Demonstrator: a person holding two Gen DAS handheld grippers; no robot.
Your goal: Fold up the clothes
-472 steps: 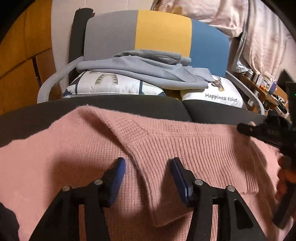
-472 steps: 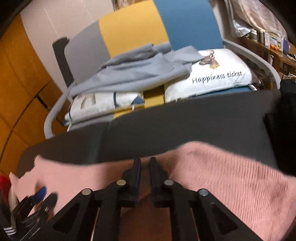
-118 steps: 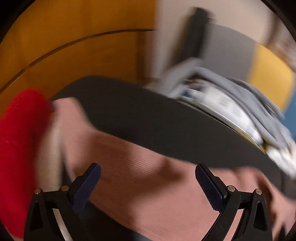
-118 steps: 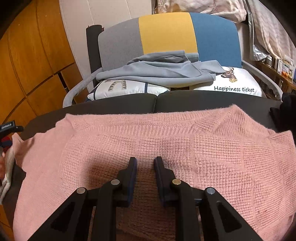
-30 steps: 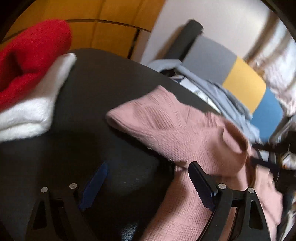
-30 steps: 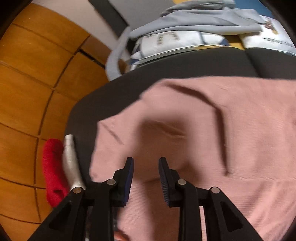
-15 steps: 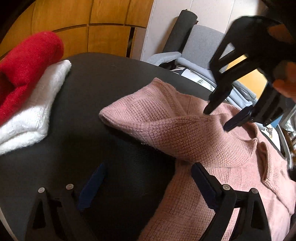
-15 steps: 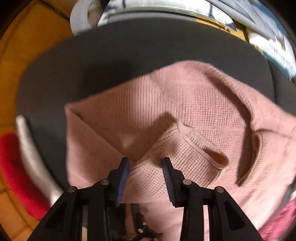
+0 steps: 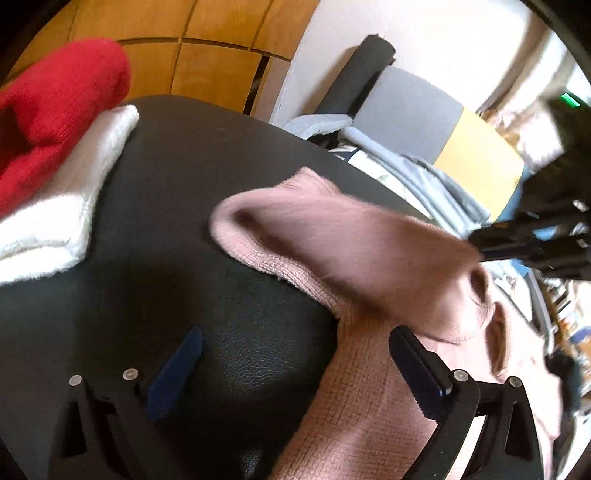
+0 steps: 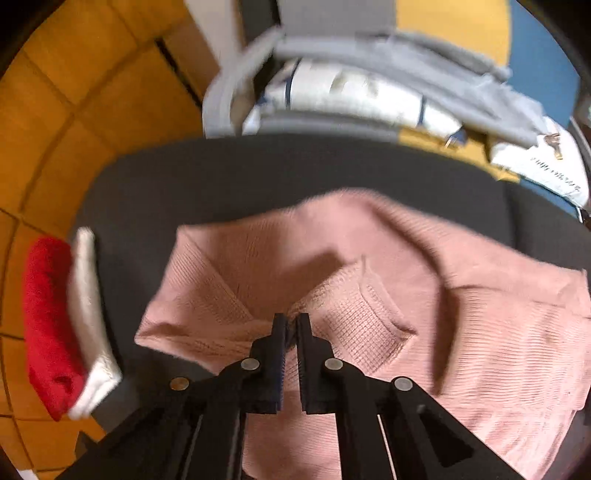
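Right wrist: black leather surface (image 10: 258, 177), wood-panelled wall (image 10: 55, 110), striped chair (image 10: 443, 22).

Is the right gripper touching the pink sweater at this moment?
Touching. In the left wrist view, the right gripper pinches the lifted sleeve of the pink sweater, which hangs from its closed tips.

Sweater on the bench, folded clothes at left, chair behind

In the right wrist view the sweater (image 10: 369, 295) lies across the bench (image 10: 258, 177), lower centre to right; two folded clothes (image 10: 62, 325) lie side by side at the left edge; the chair (image 10: 369, 74) with cushions sits behind, along the top.
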